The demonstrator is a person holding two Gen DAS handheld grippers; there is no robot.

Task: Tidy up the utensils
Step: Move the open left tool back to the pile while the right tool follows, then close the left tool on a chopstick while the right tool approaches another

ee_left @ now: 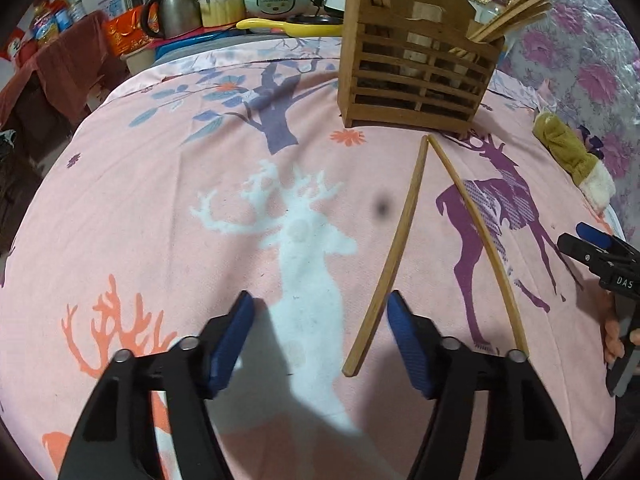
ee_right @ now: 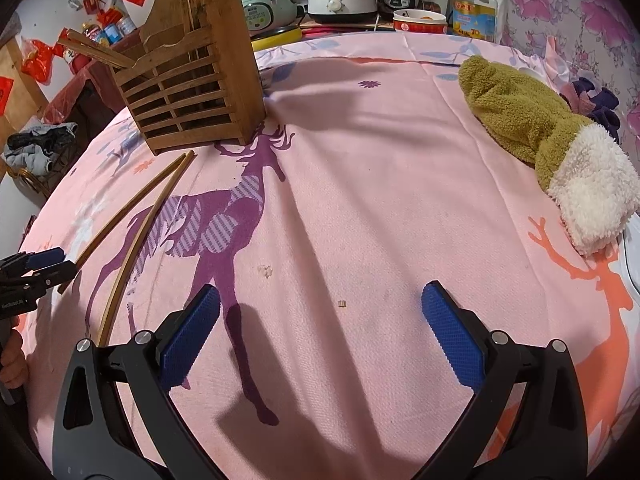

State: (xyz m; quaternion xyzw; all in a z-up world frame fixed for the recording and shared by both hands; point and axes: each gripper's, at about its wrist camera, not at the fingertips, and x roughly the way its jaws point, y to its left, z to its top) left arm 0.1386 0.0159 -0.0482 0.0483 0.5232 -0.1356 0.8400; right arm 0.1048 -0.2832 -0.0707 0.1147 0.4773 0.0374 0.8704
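Item: two loose chopsticks (ee_left: 390, 256), wooden, lying flat on the pink deer-print tablecloth (ee_left: 160, 200) in a narrow V. Their far tips meet just in front of the slatted wooden holder (ee_left: 416, 76), which stands toward the far edge of the tabletop. Their near ends spread apart toward the near edge.

Holder contents: several more chopsticks, upright or leaning out of its compartments.

Left gripper (ee_left: 320, 340): jaws part-open, nothing between the blue pads. The near end of the left-hand stick lies just beside its right finger, outside the gap.

Right gripper (ee_right: 320, 332): jaws wide apart, empty, over bare cloth well to the right of the sticks.

Other: an olive and white fleece mitten (ee_right: 552, 148) near the right edge of the tabletop.

Handling, judged: light, stiff and thin, with a smooth finish likely to slip or roll between pads. Lying flush on soft cloth, each stick gives little to get under. Best taken across the shaft, one at a time, somewhat nearer the thick end, so it hangs balanced for dropping into the holder.
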